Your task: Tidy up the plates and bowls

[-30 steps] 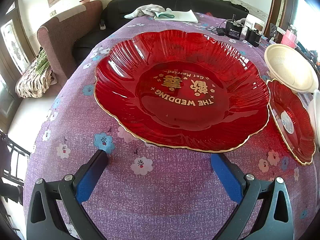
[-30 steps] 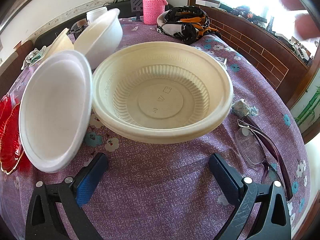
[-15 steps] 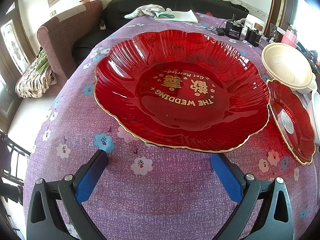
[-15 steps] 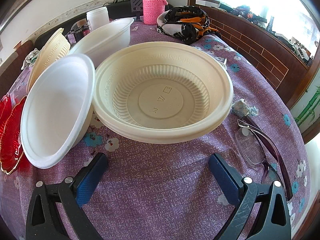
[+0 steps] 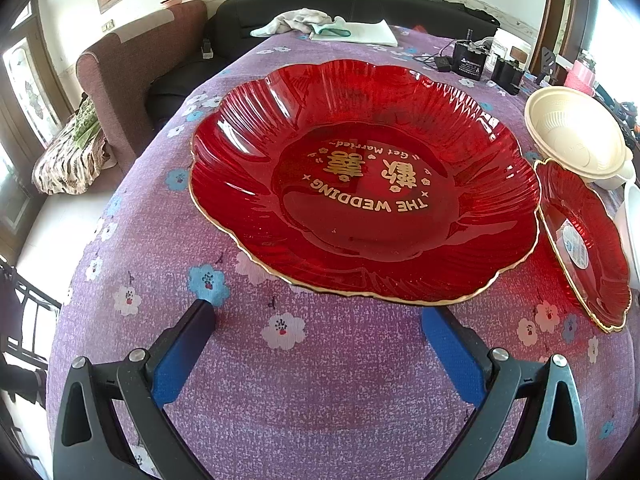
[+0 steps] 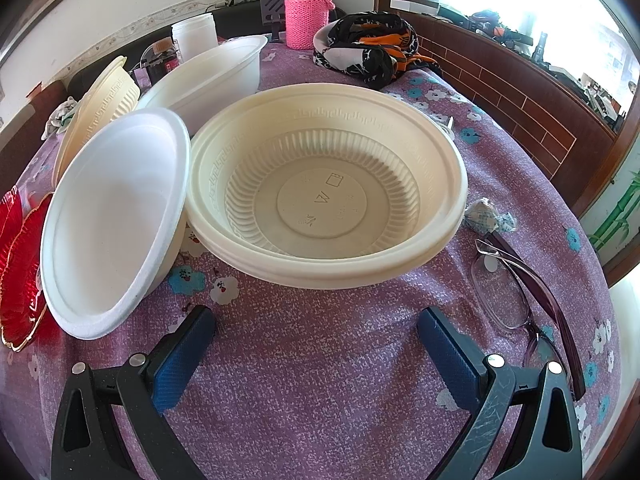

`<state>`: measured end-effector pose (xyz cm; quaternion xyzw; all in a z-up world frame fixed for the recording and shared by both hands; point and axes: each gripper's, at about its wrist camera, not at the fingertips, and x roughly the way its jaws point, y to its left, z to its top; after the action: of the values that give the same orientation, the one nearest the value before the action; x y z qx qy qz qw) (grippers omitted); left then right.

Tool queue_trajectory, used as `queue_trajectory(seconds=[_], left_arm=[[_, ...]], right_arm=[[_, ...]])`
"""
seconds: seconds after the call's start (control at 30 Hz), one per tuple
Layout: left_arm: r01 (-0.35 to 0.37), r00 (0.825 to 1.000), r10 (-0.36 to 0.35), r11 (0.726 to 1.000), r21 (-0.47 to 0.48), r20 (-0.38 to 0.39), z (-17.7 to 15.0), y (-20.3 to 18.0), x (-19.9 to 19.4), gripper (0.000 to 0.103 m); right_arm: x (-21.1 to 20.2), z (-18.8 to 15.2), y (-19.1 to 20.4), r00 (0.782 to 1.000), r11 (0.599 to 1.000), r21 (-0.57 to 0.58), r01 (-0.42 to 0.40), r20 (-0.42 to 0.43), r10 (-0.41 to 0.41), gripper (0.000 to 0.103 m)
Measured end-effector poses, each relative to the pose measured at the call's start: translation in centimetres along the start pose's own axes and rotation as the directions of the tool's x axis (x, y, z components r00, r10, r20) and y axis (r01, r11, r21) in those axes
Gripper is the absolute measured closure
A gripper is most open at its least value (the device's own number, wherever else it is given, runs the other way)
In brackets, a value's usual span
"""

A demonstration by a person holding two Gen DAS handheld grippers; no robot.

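both your jaws are spread, empty; clip the near rim of the cream ribbed plastic bowl [image 6: 326, 188] and it shoves the tilted white foam bowl [image 6: 116, 220].

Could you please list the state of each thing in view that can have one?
Left tongs: open, empty.
Right tongs: open, empty.
Large red plate: flat, empty.
Small red plate: apart, unstacked.
Big cream bowl: upright, empty.
White bowl: tilted, leaning on the cream bowl.
Glasses: folded.
Pink flask: upright, capped.
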<state>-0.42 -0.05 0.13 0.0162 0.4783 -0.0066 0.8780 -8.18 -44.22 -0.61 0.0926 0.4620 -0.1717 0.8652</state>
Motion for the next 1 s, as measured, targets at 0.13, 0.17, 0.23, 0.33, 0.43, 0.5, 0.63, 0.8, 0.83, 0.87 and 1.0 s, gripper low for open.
queue_trajectory(seconds=[0.13, 0.17, 0.23, 0.33, 0.43, 0.5, 0.63, 0.8, 0.83, 0.87, 1.0], left_arm=[[0.012, 1.000, -0.012, 1.000, 0.017, -0.021, -0.4, 0.2, -0.5, 0.000], [0.013, 1.000, -0.013, 1.000, 0.023, -0.027, -0.7, 0.3, -0.7, 0.000], [0.019, 0.999, -0.018, 0.999, 0.039, -0.027, -1.4, 0.4, -1.3, 0.000], [0.027, 1.000, -0.026, 0.997, 0.074, -0.005, -2.8, 0.3, -2.5, 0.000], [0.015, 1.000, -0.017, 0.995, 0.097, 0.016, -3.8, 0.3, -3.5, 0.000], [0.012, 1.000, -0.015, 0.994, 0.105, 0.027, -4.2, 0.5, -4.0, 0.000], [0.018, 0.999, -0.022, 0.997, 0.081, 0.049, -4.5, 1.4, -5.1, 0.000], [0.015, 0.997, -0.020, 0.998, 0.060, 0.081, -4.7, 2.3, -6.8, 0.000], [0.010, 0.996, -0.015, 0.998, 0.059, 0.083, -4.7, 2.4, -7.0, 0.000], [0.006, 0.996, -0.011, 0.998, 0.058, 0.086, -4.7, 2.6, -7.2, 0.000], [0.003, 0.996, -0.006, 0.999, 0.043, 0.086, -4.4, 3.3, -7.5, 0.000]], right_arm=[[-0.7, -0.2, -0.1, 0.997, 0.998, -0.023, -0.056, -0.046, 0.055, 0.001], [-1.3, -0.5, -0.3, 0.997, 0.997, -0.021, -0.071, -0.038, 0.070, 0.001], [-2.8, -1.1, -0.7, 0.998, 0.997, -0.036, -0.070, -0.008, 0.070, 0.001], [-5.1, -2.4, -0.7, 0.996, 0.991, -0.103, -0.088, 0.023, 0.091, 0.001], [-7.0, -3.4, -0.6, 0.988, 0.981, -0.135, -0.141, 0.050, 0.149, 0.001], [-8.2, -3.8, -0.1, 0.978, 0.971, -0.162, -0.179, 0.080, 0.193, 0.001], [-10.7, -4.0, 1.8, 0.950, 0.944, -0.230, -0.236, 0.149, 0.274, 0.001], [-12.0, -4.3, 5.8, 0.920, 0.895, -0.326, -0.304, 0.144, 0.364, 0.000], [-12.1, -4.3, 6.6, 0.913, 0.884, -0.341, -0.321, 0.136, 0.384, 0.000], [-12.3, -4.4, 7.5, 0.905, 0.871, -0.356, -0.338, 0.131, 0.405, 0.000], [-12.9, -4.0, 10.4, 0.878, 0.832, -0.394, -0.391, 0.113, 0.465, 0.002]])
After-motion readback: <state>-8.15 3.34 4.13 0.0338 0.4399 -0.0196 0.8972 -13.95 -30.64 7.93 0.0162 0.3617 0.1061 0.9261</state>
